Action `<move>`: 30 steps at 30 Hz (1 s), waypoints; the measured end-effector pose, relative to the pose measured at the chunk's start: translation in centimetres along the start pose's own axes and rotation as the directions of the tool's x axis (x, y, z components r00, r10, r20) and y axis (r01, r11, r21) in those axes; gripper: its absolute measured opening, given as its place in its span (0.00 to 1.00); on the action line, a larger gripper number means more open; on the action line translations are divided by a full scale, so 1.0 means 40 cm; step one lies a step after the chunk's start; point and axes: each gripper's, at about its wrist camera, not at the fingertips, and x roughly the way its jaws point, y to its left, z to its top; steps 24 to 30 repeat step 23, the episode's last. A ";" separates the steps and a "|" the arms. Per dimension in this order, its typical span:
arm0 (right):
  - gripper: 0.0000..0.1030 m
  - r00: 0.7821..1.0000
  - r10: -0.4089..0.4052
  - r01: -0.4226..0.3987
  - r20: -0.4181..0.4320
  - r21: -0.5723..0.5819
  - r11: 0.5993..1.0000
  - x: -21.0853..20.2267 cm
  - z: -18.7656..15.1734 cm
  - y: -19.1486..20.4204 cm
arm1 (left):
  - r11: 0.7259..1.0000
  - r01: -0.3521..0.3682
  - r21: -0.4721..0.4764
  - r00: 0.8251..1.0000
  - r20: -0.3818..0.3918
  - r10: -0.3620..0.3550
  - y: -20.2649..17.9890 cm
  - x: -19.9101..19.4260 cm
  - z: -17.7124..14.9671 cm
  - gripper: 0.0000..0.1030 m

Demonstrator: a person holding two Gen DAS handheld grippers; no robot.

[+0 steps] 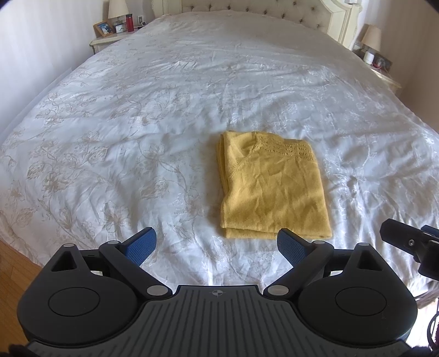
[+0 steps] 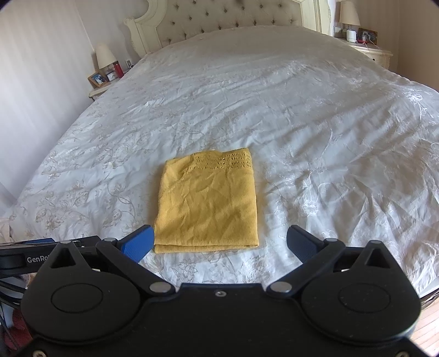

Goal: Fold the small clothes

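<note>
On the bed (image 1: 164, 96), w/ its white floral cover, a yellow knit top (image 1: 271, 189) lies folded into a neat rectangle near the foot edge, lacy yoke toward the headboard (image 2: 227, 24); no containers in sight. Nightstands w/ lamps (image 1: 117, 8) flank the bed, a red bottle (image 1: 129, 22), prob. a flask, on one, nothing blocking the top. Left gripper (image 1: 216, 244) and right gripper (image 2: 219, 241) both spread wide, empty, hovering just short of the top's near edge, not touching it.

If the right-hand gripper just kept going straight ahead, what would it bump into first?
Most likely the folded yellow top, lying on the bedspread just ahead of the right gripper; its open jaws hold nothing. Depth is hard to judge.
</note>
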 end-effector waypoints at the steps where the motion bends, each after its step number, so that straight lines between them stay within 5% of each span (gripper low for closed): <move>1: 0.99 1.000 0.000 0.000 0.001 0.001 1.000 0.000 0.000 -0.001 | 1.000 0.000 0.001 1.000 -0.001 0.000 -0.002 0.001 0.002 0.93; 30: 0.99 1.000 -0.001 0.002 -0.018 0.011 1.000 0.027 0.002 0.024 | 1.000 0.011 0.005 1.000 -0.019 -0.011 -0.004 0.034 0.011 0.93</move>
